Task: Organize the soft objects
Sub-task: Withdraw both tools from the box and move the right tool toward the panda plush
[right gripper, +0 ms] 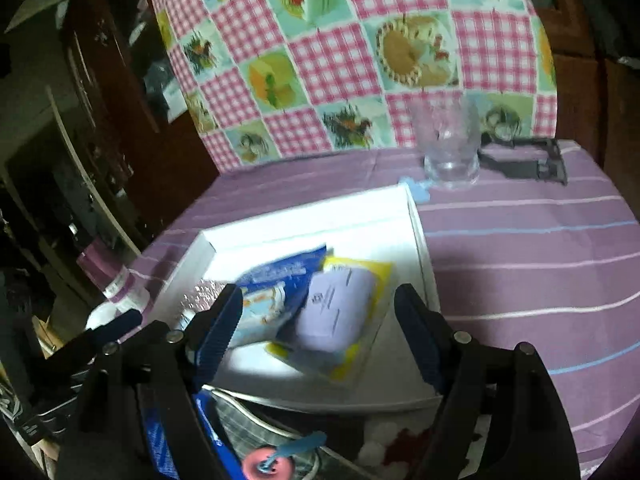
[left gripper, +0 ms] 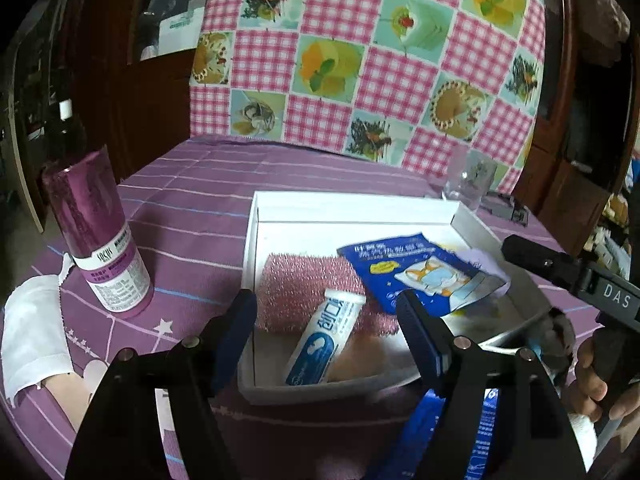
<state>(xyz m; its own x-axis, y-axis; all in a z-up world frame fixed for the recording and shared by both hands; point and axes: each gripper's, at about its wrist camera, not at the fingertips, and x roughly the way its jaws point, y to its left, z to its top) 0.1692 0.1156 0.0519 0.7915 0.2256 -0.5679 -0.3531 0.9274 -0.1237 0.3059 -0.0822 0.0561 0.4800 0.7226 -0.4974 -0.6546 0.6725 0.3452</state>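
— Since the job was tidying soft things, why did both tools hover over the white tray (left gripper: 352,210)?

— My guess is that the tray served as the collecting place. It already held a pink scrubbing sponge (left gripper: 296,292), a small white tube (left gripper: 324,340) lying across it, a blue packet (left gripper: 416,272) and a lilac packet (right gripper: 336,312) with a yellow edge, resting partly on the blue one.

— Were the tongs holding anything?

— No. The left gripper (left gripper: 326,332) stood wide open above the tube and sponge, nothing between its blue pads. The right gripper (right gripper: 316,328) was likewise spread wide, empty, with the lilac packet lying between its fingers but below them (released or about to be taken, I couldn't tell).

— How did the packets look?

— Flat, limp, crinkled, overlapping at angles; the right view was blurred, so print was unreadable.

— Anything outside the tray?

— A purple bottle (left gripper: 100,240) stood upright to the left, a clear glass (right gripper: 450,148) beyond the far corner, on the purple striped cloth (right gripper: 520,240).
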